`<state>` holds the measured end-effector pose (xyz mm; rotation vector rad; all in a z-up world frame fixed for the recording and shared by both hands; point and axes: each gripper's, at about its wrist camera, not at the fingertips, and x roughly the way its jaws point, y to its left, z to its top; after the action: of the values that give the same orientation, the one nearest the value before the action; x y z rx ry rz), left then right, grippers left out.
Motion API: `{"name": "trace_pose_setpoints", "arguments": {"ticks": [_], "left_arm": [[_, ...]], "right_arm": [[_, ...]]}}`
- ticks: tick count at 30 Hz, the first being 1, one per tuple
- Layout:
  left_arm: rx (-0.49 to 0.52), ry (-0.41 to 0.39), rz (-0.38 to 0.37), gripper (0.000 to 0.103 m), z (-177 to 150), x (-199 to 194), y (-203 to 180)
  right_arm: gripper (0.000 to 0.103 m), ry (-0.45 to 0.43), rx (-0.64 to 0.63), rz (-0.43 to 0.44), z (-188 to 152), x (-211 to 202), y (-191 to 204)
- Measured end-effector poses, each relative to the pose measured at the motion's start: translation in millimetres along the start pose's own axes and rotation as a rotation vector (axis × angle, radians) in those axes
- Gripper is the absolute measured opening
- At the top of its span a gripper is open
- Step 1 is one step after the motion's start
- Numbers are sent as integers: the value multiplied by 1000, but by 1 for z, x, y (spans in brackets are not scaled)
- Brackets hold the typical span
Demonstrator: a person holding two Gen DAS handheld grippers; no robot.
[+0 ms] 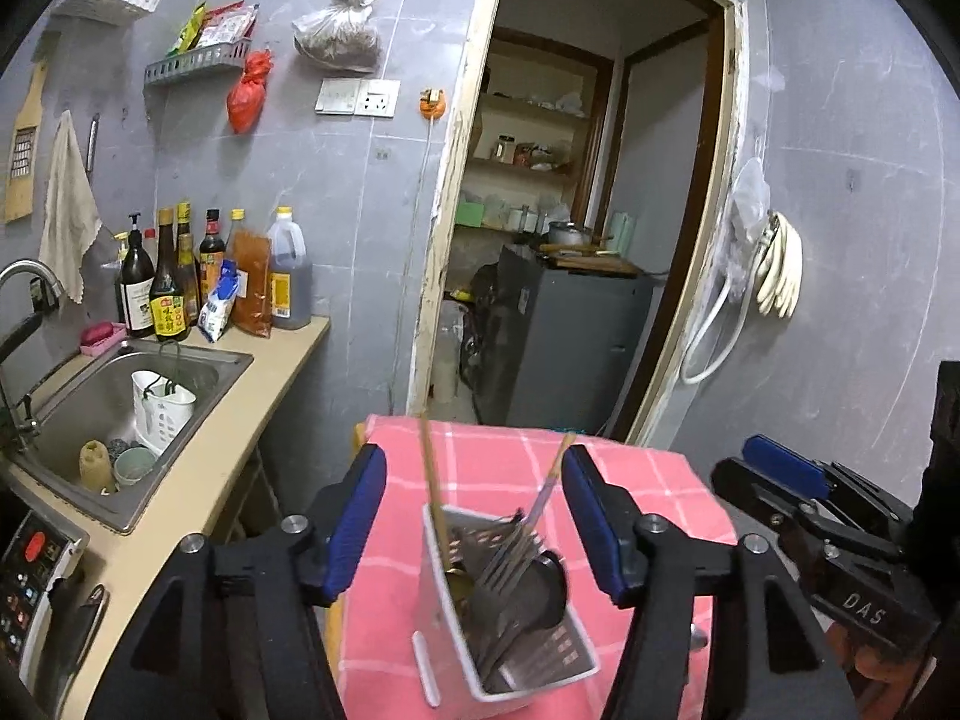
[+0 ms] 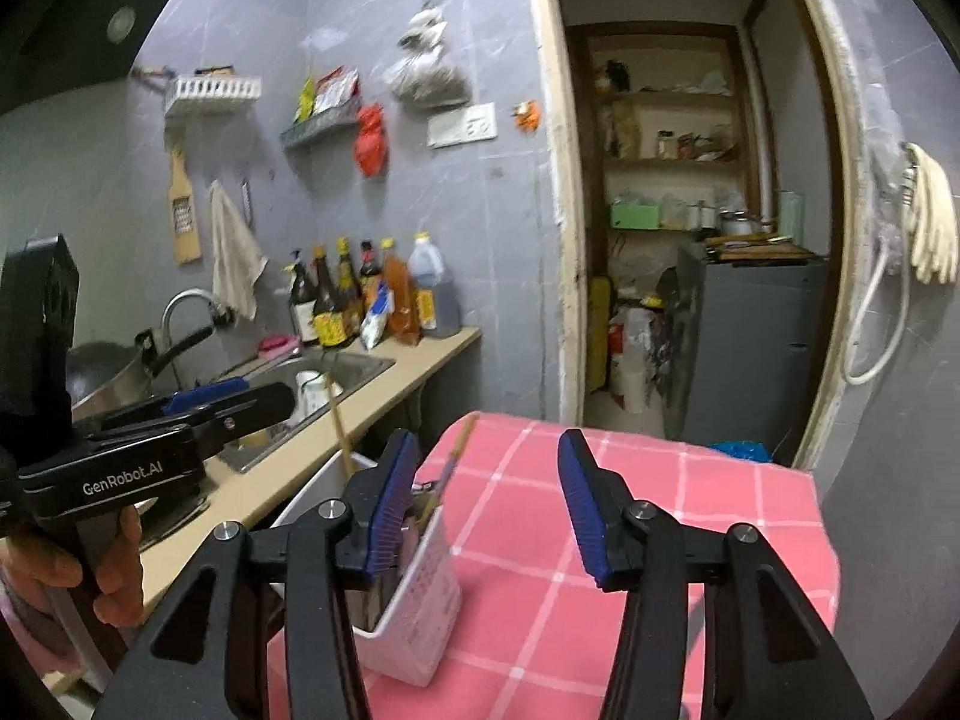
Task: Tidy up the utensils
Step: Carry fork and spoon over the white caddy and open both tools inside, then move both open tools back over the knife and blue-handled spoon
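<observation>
A white slotted utensil holder (image 1: 441, 600) stands on a table covered with a pink checked cloth (image 1: 510, 462). It holds a metal fork (image 1: 510, 558), a dark spoon (image 1: 549, 588) and wooden chopsticks (image 1: 431, 480) that lean outward. My left gripper (image 1: 474, 516) is open, its blue pads apart on either side above the holder and touching nothing. My right gripper (image 2: 489, 510) is also open over the cloth (image 2: 660, 510), with the holder (image 2: 414, 618) partly behind its left finger. Each view shows the other gripper from the side: the right one (image 1: 732, 459), and the left one (image 2: 264, 393) held in a hand.
A beige counter with a steel sink (image 1: 198, 360) runs along the left; the sink holds a white caddy (image 1: 162, 408) and cups. Sauce bottles (image 1: 174, 282) line the wall. Beyond the table, an open doorway shows a grey cabinet (image 1: 570, 336) and shelves.
</observation>
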<state>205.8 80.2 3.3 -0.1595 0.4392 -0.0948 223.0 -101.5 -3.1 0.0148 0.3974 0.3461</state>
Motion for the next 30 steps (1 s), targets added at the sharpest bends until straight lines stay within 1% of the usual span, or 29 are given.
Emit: {"name": "trace_pose_setpoints", "arguments": {"ticks": [1, 2, 3, 5, 6, 7, 8, 10, 12, 14, 18, 21, 25, 30], "left_arm": [[-2, -7, -6, 68, 2, -1, -4], [-3, -17, -12, 74, 3, -2, -8], [-3, -27, -17, 78, 4, -3, -12], [1, -48, -31, 90, 6, -5, -24], [4, -54, -40, 92, 7, -5, -29], [6, -58, -51, 97, 7, -4, -34], [10, -61, -65, 100, 8, -3, -43], [16, -61, -82, 102, 7, 1, -57], [17, -56, -96, 102, 7, 4, -68], [18, -43, -113, 102, 5, 12, -82], [22, -6, -134, 102, -2, 27, -104], [27, 35, -141, 102, -11, 42, -120], [27, 104, -138, 102, -25, 64, -136], [22, 200, -108, 102, -44, 97, -149]], "right_arm": [[47, -8, 9, -11, 1, -4, -5], [55, -15, 16, -21, 2, -9, -10], [60, -29, 26, -35, 3, -15, -17], [79, -58, 49, -64, 4, -28, -31], [84, -65, 58, -75, 5, -32, -38], [94, -73, 75, -103, 5, -39, -48], [98, -78, 85, -118, 5, -43, -56], [101, -85, 109, -149, 4, -52, -72], [101, -83, 130, -192, 0, -61, -92], [101, -75, 140, -217, -4, -66, -109], [101, -30, 159, -255, -16, -71, -145], [101, 18, 173, -255, -28, -69, -169], [101, 82, 203, -229, -48, -60, -194], [101, 183, 250, -192, -83, -38, -225]]}}
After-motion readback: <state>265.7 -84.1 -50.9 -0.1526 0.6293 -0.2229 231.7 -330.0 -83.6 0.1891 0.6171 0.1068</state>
